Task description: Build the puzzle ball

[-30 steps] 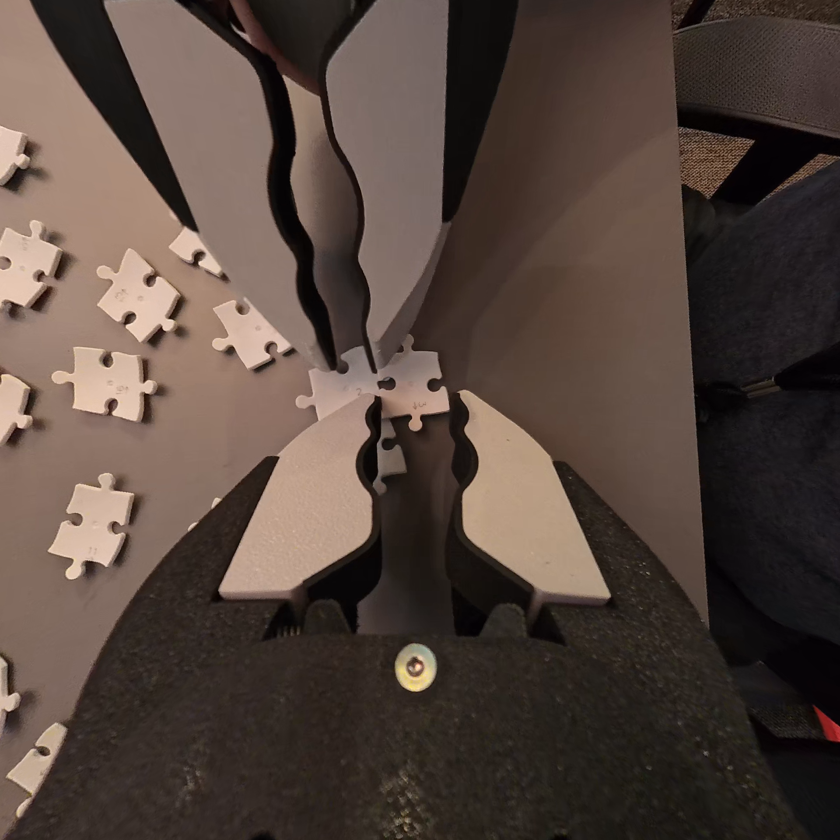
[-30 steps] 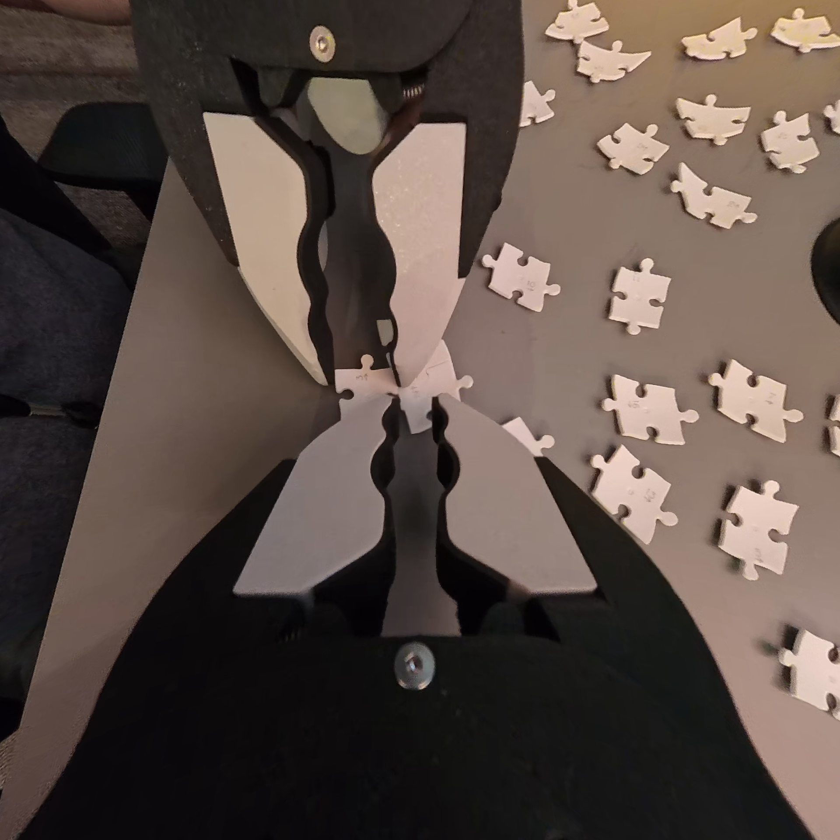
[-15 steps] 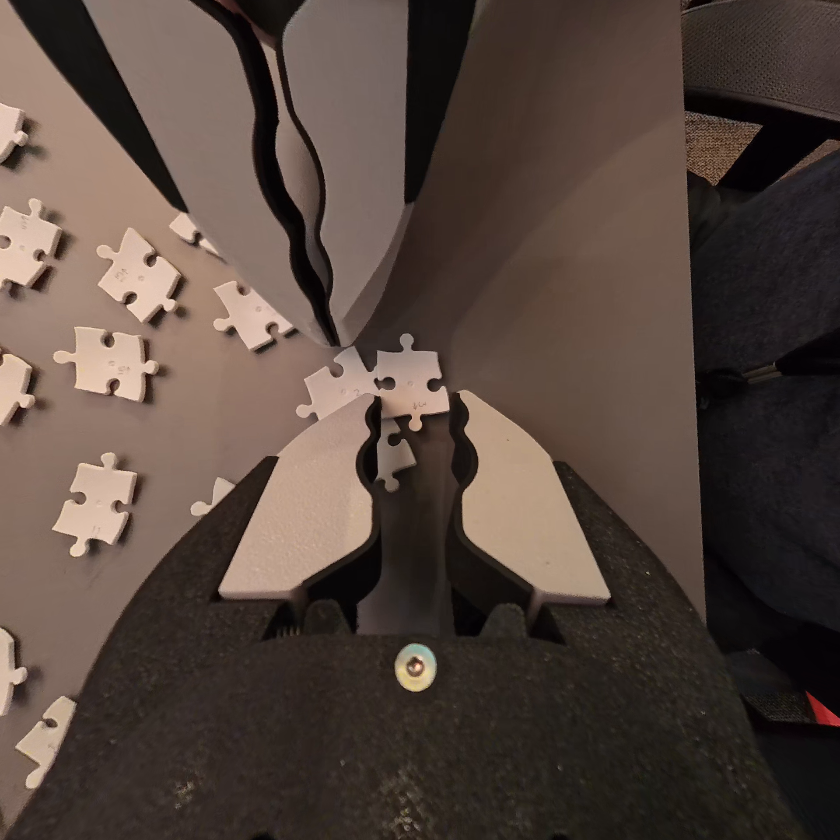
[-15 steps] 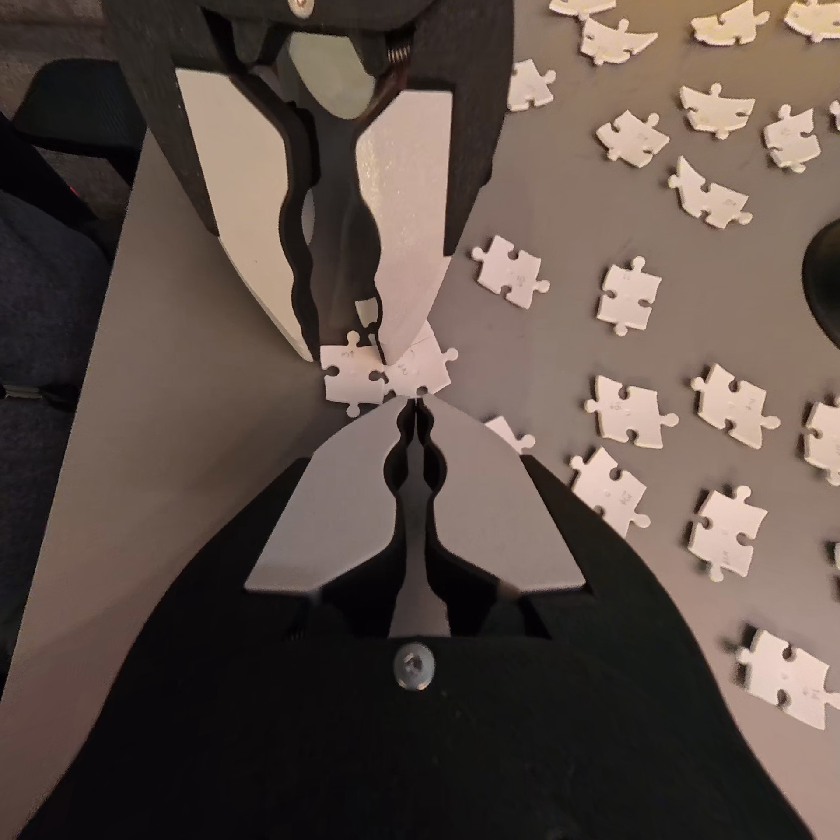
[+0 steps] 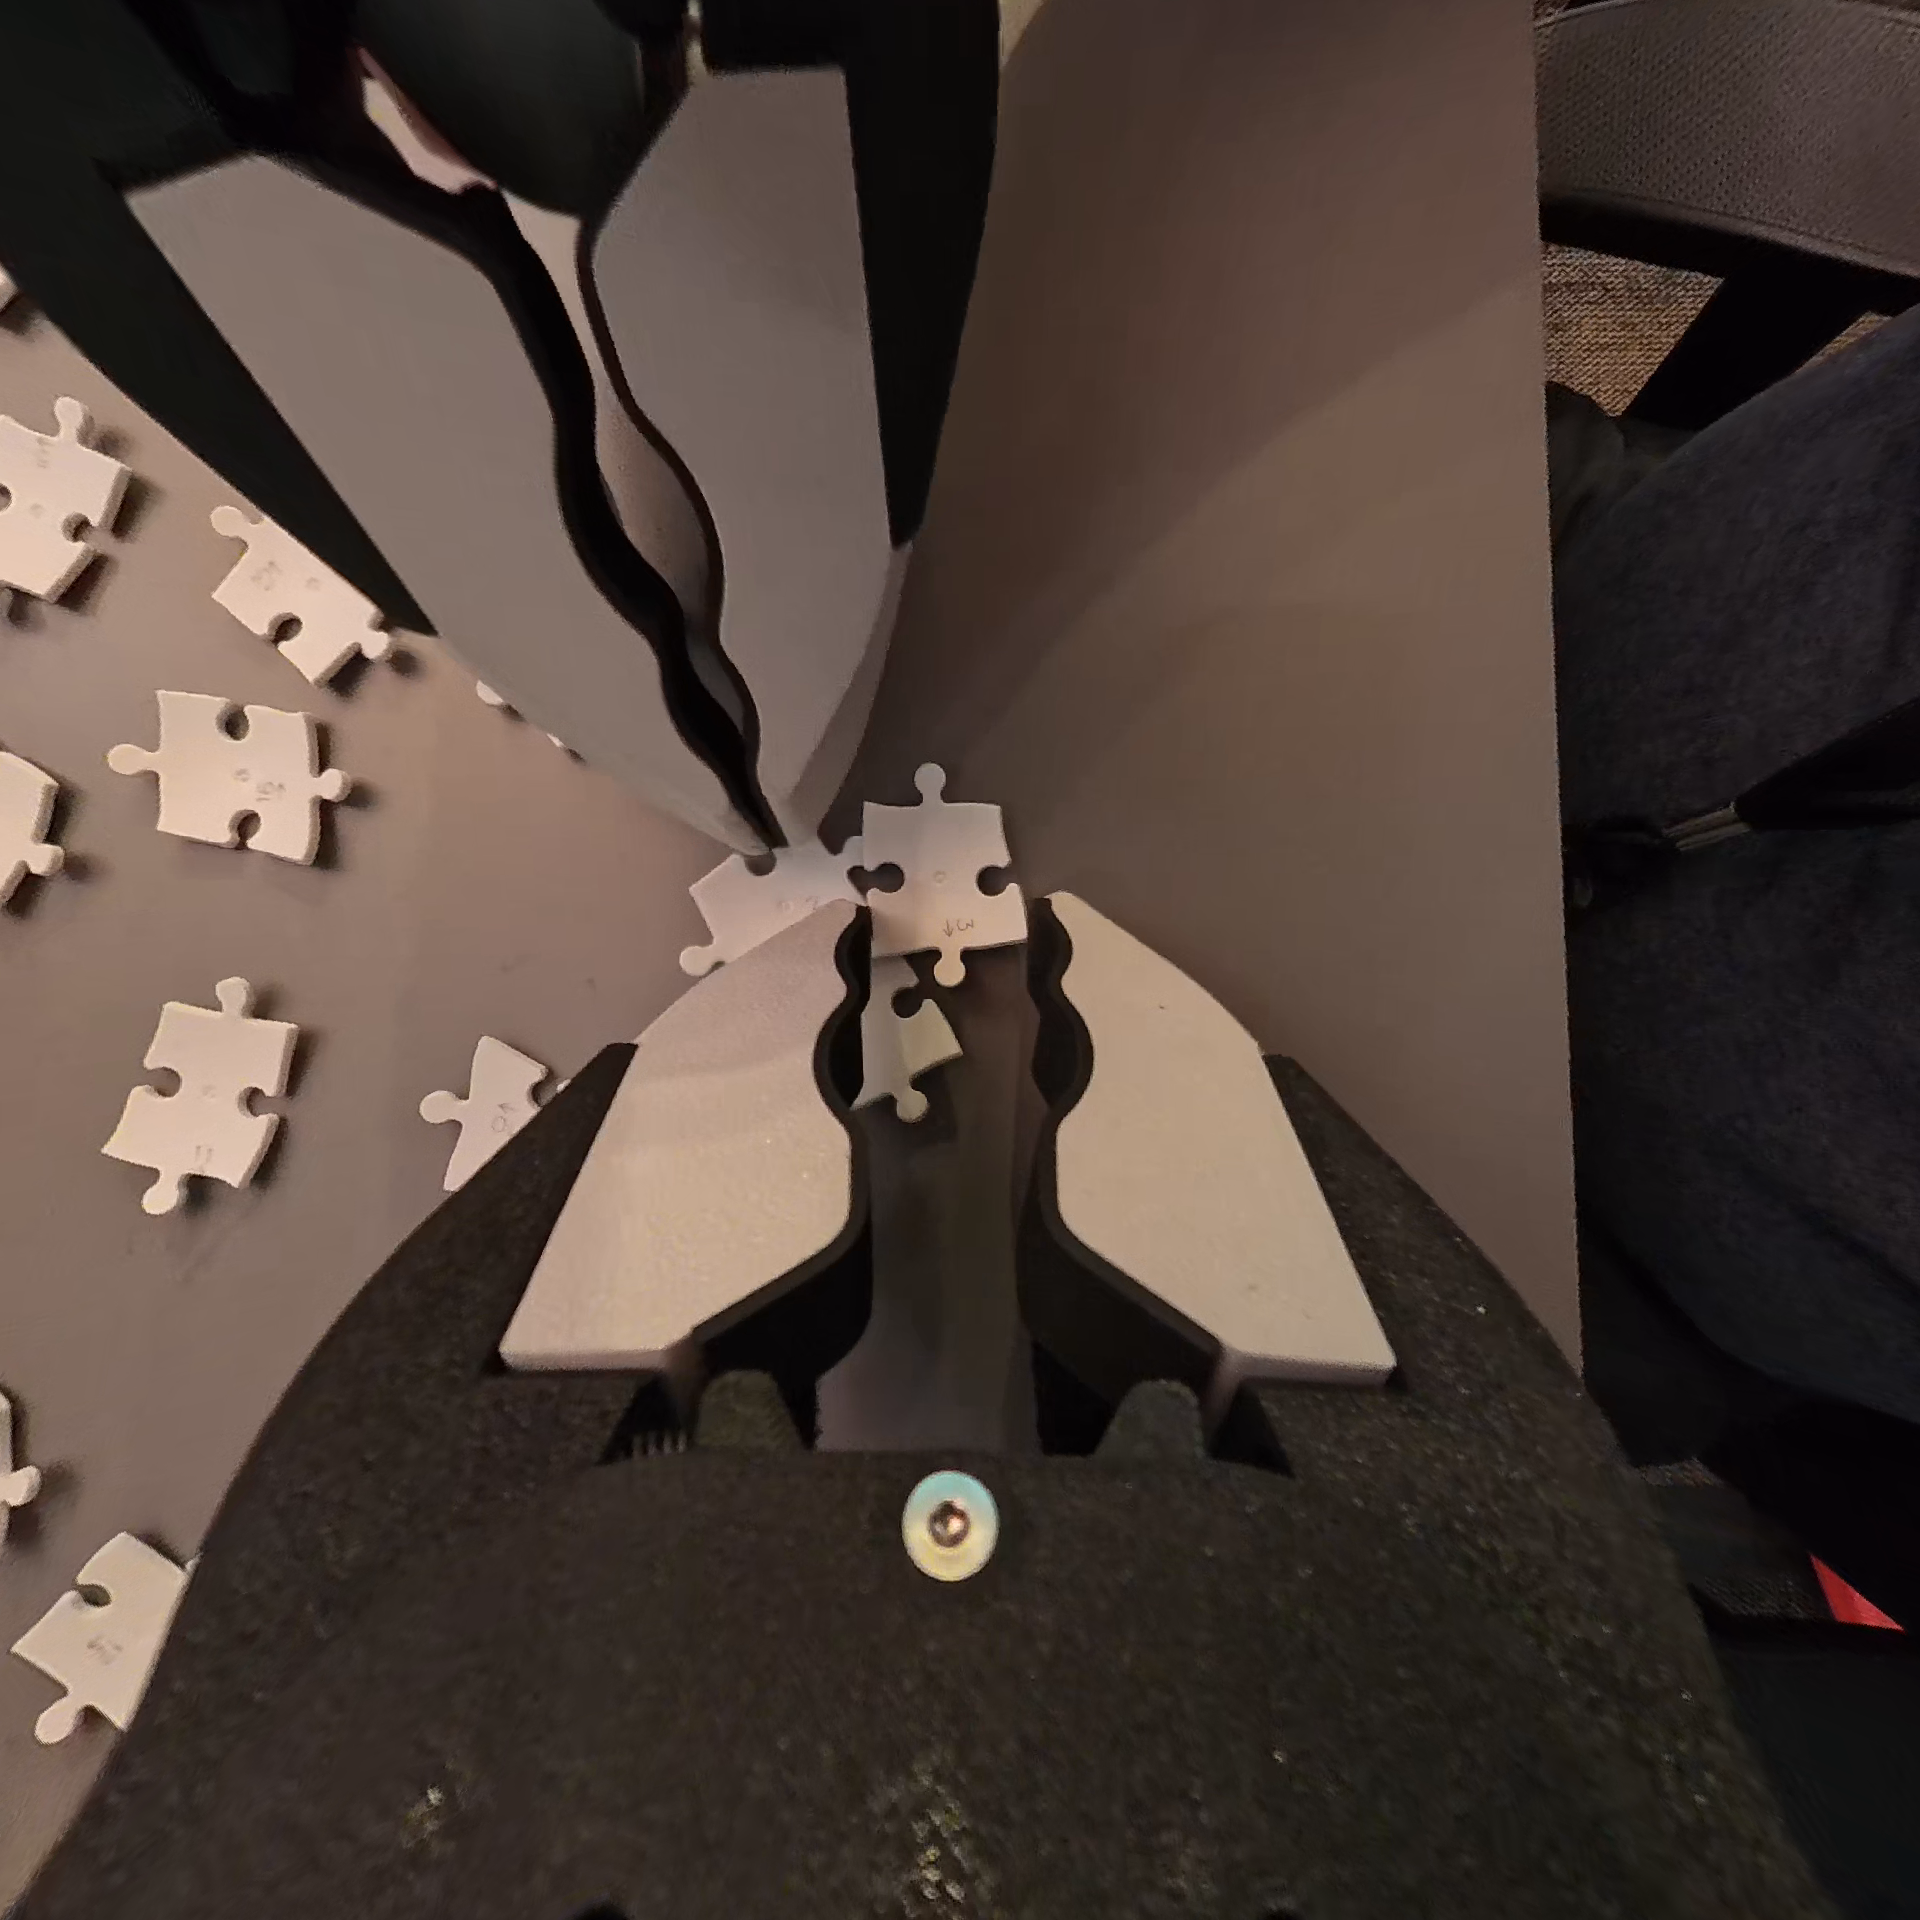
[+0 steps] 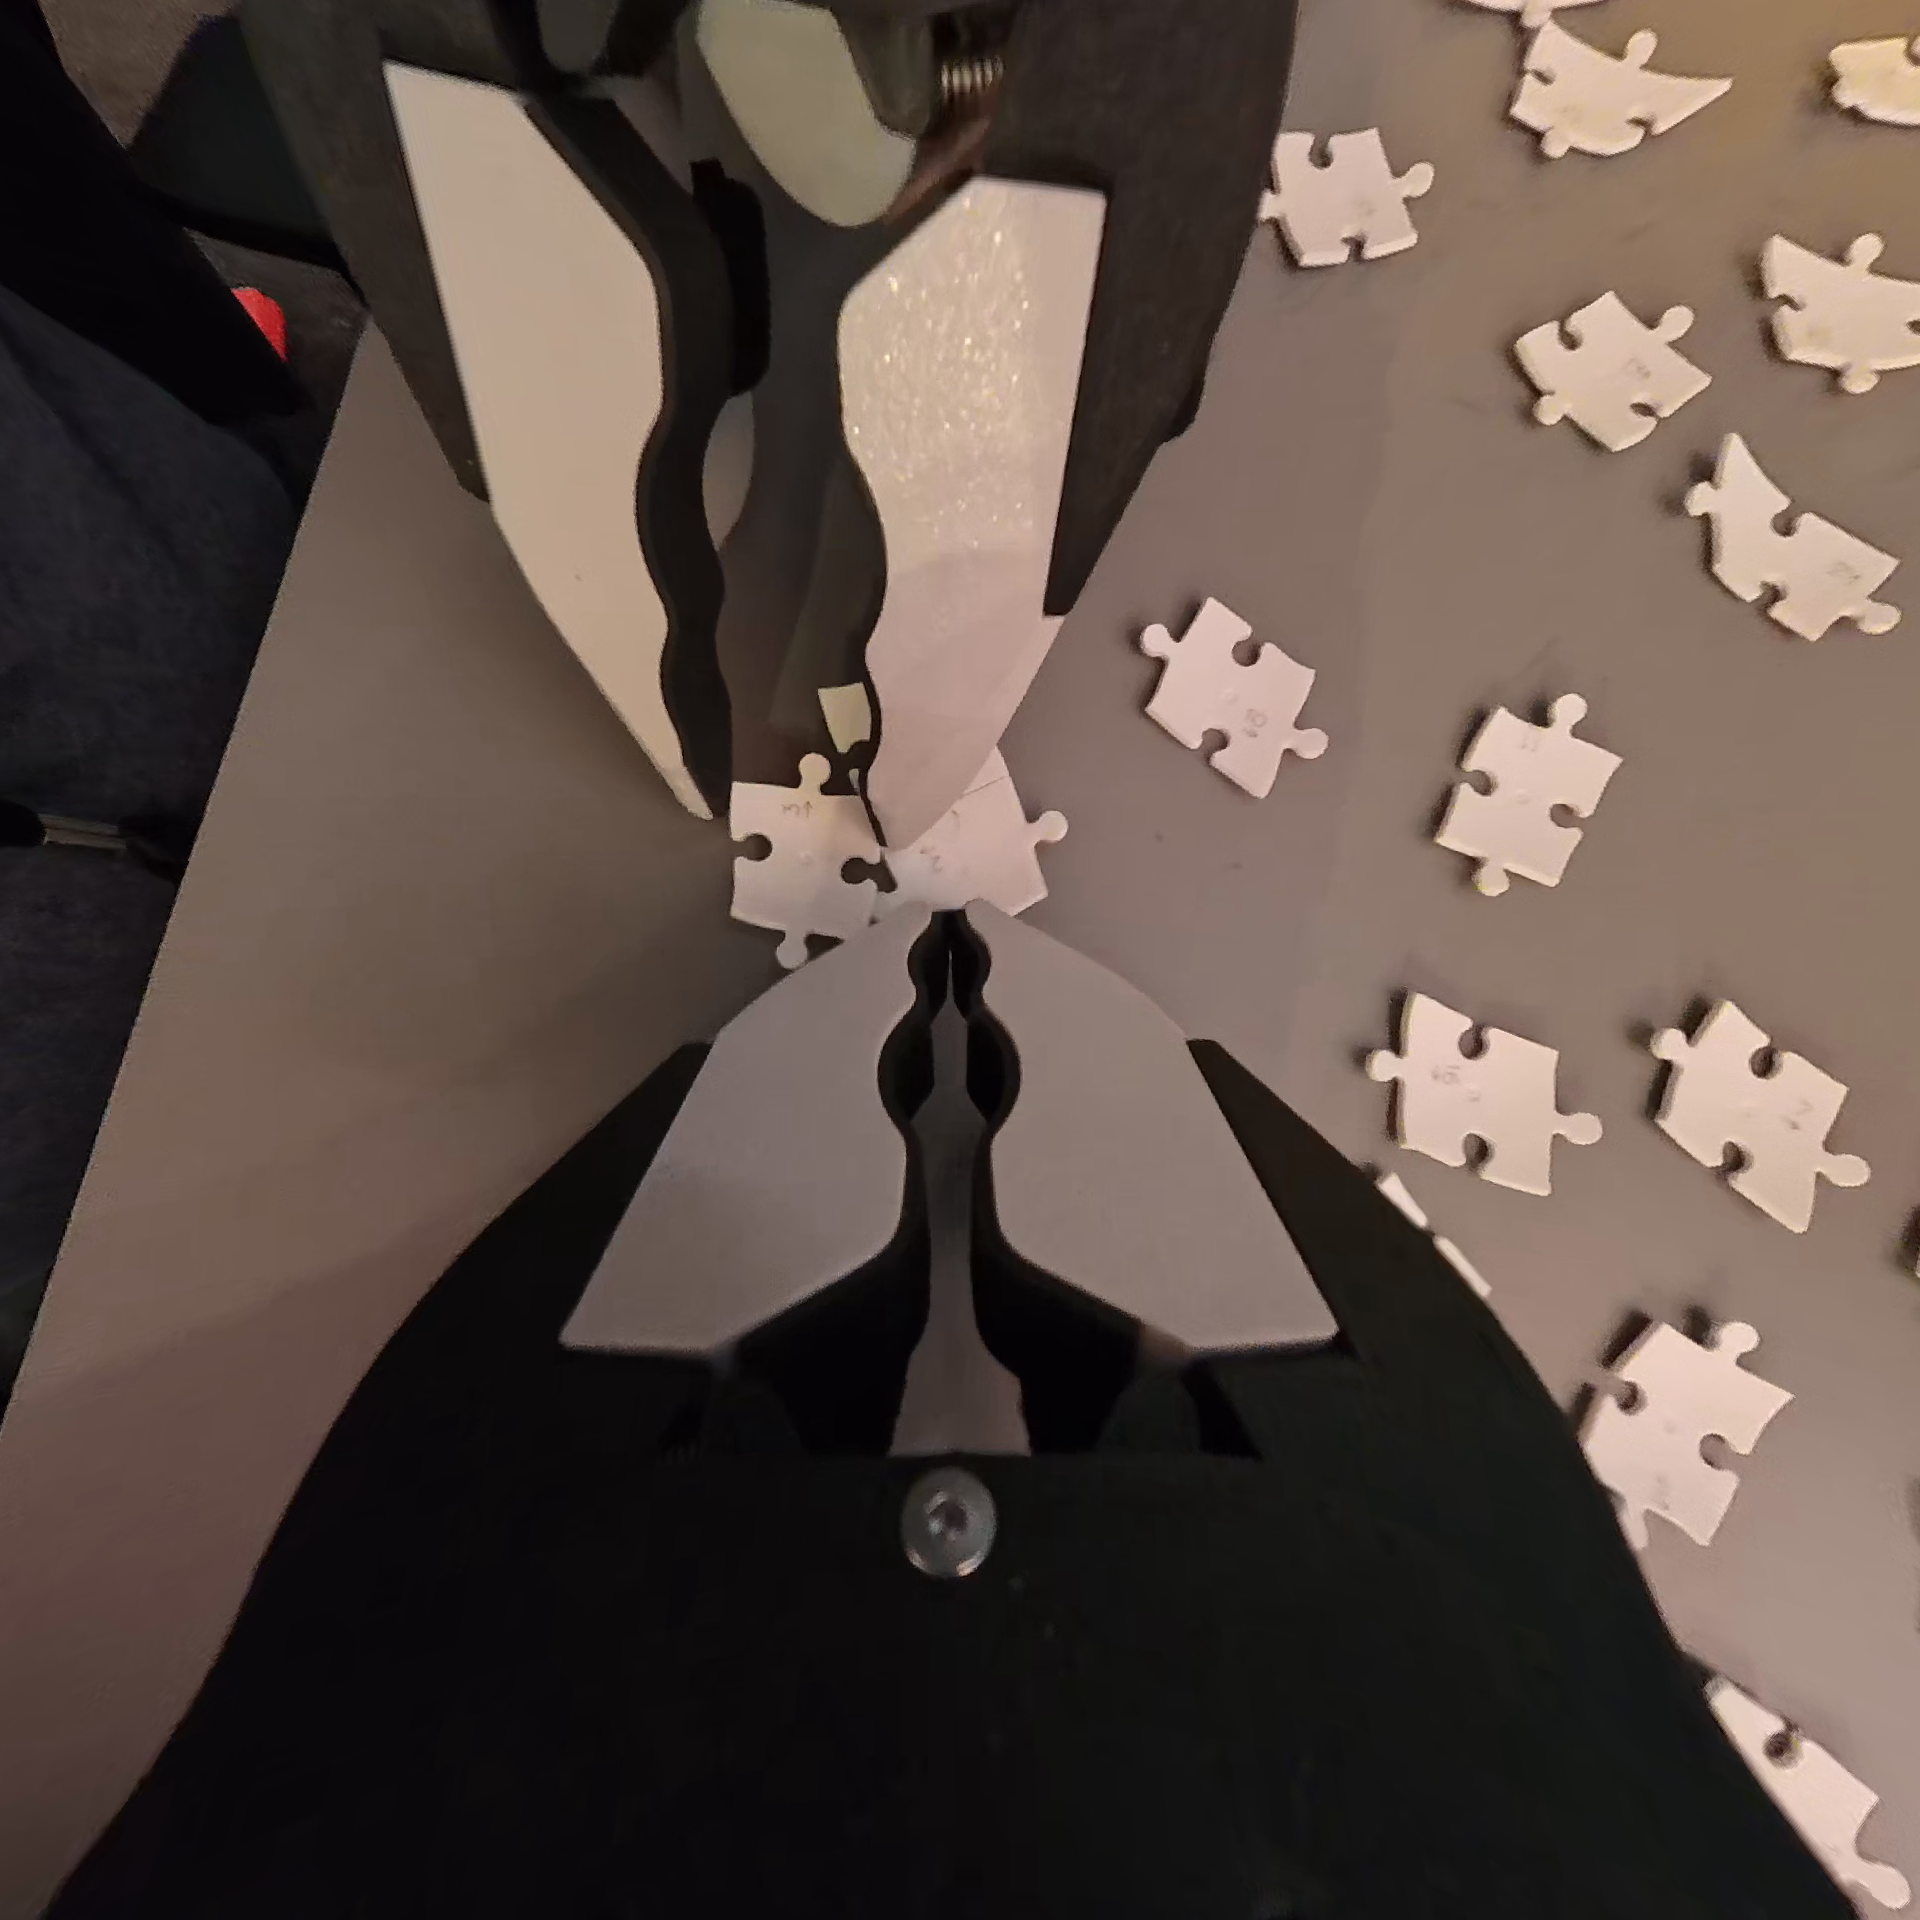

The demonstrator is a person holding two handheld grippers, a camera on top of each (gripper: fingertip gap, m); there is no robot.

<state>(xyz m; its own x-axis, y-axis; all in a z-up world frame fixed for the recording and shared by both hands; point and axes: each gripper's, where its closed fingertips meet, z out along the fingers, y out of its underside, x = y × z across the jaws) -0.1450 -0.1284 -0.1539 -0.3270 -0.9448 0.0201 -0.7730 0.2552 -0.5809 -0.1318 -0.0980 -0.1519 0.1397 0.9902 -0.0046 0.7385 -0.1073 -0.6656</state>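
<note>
1. Beyond the tabletop's (image 6: 416, 935) left edge, as the right wrist view frames it, a person's dark-clothed leg (image 6: 125, 623) fills the side of the picture.
2. Close to that edge, the left gripper (image 6: 795, 805) reaches in from the top. Its claw stands apart by the width of one white puzzle piece (image 6: 800, 862), with a fingertip against each side of that piece, so it is clamped on it.
3. That held piece is locked by its tab to a second piece (image 6: 987, 852) just to its right. In the left wrist view a third piece (image 5: 904, 1039) hangs from the held one, curving down between the left gripper's fingers.
4. The right gripper (image 6: 948, 925) comes from the bottom, facing the left one. Its claw is drawn almost together, with only a thin slit between the tips and nothing visible inside. The tips meet the near edge of the second piece, close to the seam of the joined pair.
5. Toward the tabletop's right side, many loose pieces (image 6: 1231, 696) lie flat and apart from one another. Most are four-sided with tabs. A few near the far right corner are narrower and curved.
</note>
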